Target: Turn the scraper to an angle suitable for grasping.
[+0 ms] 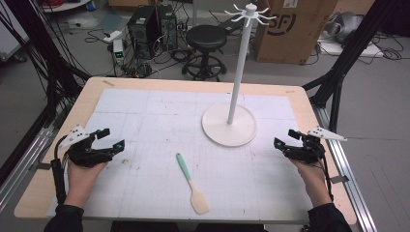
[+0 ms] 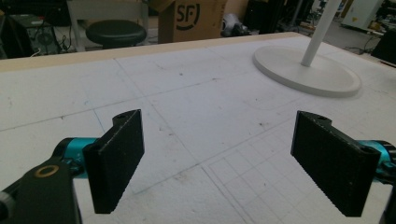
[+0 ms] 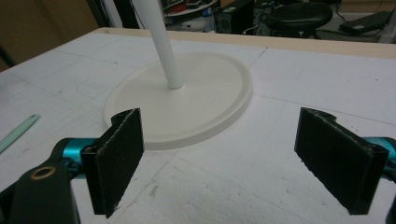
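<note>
I hold my left claw [image 1: 110, 137] low over the left side of the counter [image 1: 92, 96], its two black jaws spread wide with nothing between them. In the left gripper view the jaws stand far apart over the bare white gridded mat [image 2: 196, 107], and the round base of the white stand [image 2: 306, 70] lies ahead and to the right.

My right claw [image 1: 285, 137] sits over the right side of the counter, released as well, its jaws gaping and empty. In the right gripper view they frame the mat just short of the stand's round base, and the white pole rises from the middle of that base toward the top of the frame.

From the high view, the white stand [image 1: 231, 116] is upright on the far right-centre part of the mat, its pole topped by a ring of small hooks. A spatula [image 1: 192, 182] with a teal handle and a pale cream blade lies flat on the mat between my two hands, nearer to me than the stand, its blade pointing toward my side and slightly right. It is well apart from both claws and from the stand. The tip of its teal handle [image 3: 18, 130] shows at the left edge of the right gripper view.

Beyond the counter a black stool [image 1: 207, 41] and a cardboard box [image 1: 290, 29] stand on the floor.
</note>
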`<state>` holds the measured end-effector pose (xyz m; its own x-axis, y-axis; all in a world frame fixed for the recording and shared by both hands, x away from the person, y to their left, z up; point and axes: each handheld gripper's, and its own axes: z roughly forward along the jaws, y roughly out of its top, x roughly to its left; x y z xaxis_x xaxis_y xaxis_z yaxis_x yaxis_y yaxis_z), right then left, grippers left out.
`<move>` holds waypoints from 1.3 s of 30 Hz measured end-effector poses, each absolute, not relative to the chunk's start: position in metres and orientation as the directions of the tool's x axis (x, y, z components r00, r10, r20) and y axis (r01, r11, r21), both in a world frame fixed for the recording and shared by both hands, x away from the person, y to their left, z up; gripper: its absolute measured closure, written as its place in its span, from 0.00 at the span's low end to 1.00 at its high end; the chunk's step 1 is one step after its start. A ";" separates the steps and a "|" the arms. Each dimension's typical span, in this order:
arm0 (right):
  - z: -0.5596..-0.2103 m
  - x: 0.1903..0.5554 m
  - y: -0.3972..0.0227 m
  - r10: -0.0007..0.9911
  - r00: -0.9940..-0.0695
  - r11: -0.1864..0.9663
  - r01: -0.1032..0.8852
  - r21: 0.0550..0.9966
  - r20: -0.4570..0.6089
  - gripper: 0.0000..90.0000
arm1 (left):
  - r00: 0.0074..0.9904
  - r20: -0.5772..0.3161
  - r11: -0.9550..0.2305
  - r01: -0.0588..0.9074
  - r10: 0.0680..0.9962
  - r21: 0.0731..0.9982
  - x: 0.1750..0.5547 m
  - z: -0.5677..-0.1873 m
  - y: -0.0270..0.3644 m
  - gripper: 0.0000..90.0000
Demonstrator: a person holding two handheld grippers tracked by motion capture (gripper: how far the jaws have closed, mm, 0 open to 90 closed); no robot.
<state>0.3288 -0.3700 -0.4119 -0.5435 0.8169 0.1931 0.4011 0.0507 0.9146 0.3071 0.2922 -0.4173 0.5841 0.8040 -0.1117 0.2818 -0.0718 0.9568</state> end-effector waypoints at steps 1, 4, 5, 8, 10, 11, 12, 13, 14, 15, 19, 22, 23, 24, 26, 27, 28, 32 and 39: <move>-0.412 0.329 -0.370 0.816 -0.545 0.053 0.403 0.914 0.192 0.16 | 0.584 -0.109 -0.075 0.281 0.804 0.957 0.307 -0.418 0.292 0.20; -0.412 0.328 -0.370 0.817 -0.544 0.058 0.405 0.913 0.189 0.16 | 0.588 -0.105 -0.080 0.280 0.802 0.957 0.308 -0.418 0.292 0.20; -0.412 0.327 -0.369 0.817 -0.545 0.061 0.405 0.912 0.188 0.16 | 0.588 -0.099 -0.085 0.278 0.803 0.957 0.308 -0.418 0.291 0.20; -0.412 0.328 -0.369 0.818 -0.545 0.066 0.406 0.912 0.183 0.16 | 0.591 -0.091 -0.098 0.279 0.801 0.955 0.307 -0.418 0.291 0.19; -0.413 0.328 -0.369 0.817 -0.547 0.070 0.409 0.910 0.183 0.16 | 0.594 -0.084 -0.103 0.274 0.800 0.956 0.305 -0.416 0.291 0.19; -0.413 0.328 -0.368 0.817 -0.548 0.073 0.408 0.910 0.180 0.16 | 0.594 -0.084 -0.103 0.274 0.800 0.956 0.305 -0.416 0.291 0.19; -0.413 0.328 -0.368 0.817 -0.548 0.073 0.408 0.910 0.180 0.16 | 0.596 -0.082 -0.102 0.269 0.799 0.958 0.304 -0.415 0.292 0.19; -0.412 0.328 -0.368 0.817 -0.549 0.075 0.405 0.911 0.177 0.16 | 0.598 -0.083 -0.098 0.264 0.797 0.960 0.302 -0.415 0.292 0.19; -0.412 0.328 -0.368 0.817 -0.550 0.074 0.401 0.913 0.175 0.16 | 0.598 -0.083 -0.098 0.264 0.797 0.960 0.302 -0.415 0.292 0.19; -0.412 0.328 -0.368 0.816 -0.549 0.069 0.402 0.913 0.180 0.16 | 0.598 -0.084 -0.096 0.263 0.797 0.960 0.302 -0.415 0.293 0.19; -0.413 0.330 -0.370 0.818 -0.544 0.062 0.406 0.912 0.187 0.16 | 0.599 -0.076 -0.110 0.268 0.797 0.957 0.302 -0.416 0.293 0.19; -0.414 0.330 -0.371 0.818 -0.543 0.059 0.408 0.911 0.191 0.17 | 0.601 -0.071 -0.117 0.269 0.796 0.956 0.301 -0.417 0.293 0.19; -0.414 0.331 -0.371 0.818 -0.544 0.062 0.407 0.911 0.187 0.17 | 0.601 -0.070 -0.119 0.269 0.796 0.956 0.301 -0.417 0.293 0.20; -0.414 0.331 -0.370 0.818 -0.543 0.061 0.409 0.911 0.189 0.17 | 0.603 -0.069 -0.122 0.270 0.794 0.955 0.301 -0.417 0.292 0.20; -0.414 0.331 -0.370 0.818 -0.543 0.061 0.412 0.909 0.191 0.17 | 0.606 -0.068 -0.129 0.275 0.792 0.953 0.301 -0.417 0.292 0.20; -0.414 0.331 -0.370 0.818 -0.543 0.061 0.412 0.909 0.191 0.17 | 0.606 -0.068 -0.129 0.275 0.792 0.953 0.301 -0.417 0.292 0.20; -0.415 0.332 -0.370 0.817 -0.545 0.064 0.413 0.909 0.190 0.17 | 0.606 -0.064 -0.136 0.278 0.793 0.951 0.302 -0.418 0.291 0.20; -0.415 0.336 -0.369 0.820 -0.539 0.055 0.410 0.910 0.193 0.17 | 0.620 -0.056 -0.163 0.292 0.783 0.943 0.298 -0.422 0.289 0.20; -0.413 0.334 -0.371 0.826 -0.529 0.048 0.411 0.910 0.195 0.17 | 0.624 -0.065 -0.147 0.282 0.779 0.948 0.298 -0.423 0.289 0.20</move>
<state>0.3339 -0.3715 -0.4127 -0.5291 0.8258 0.1951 0.4109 0.0482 0.9104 0.2983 0.2887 -0.4232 0.6237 0.7790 -0.0645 0.2818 -0.1471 0.9481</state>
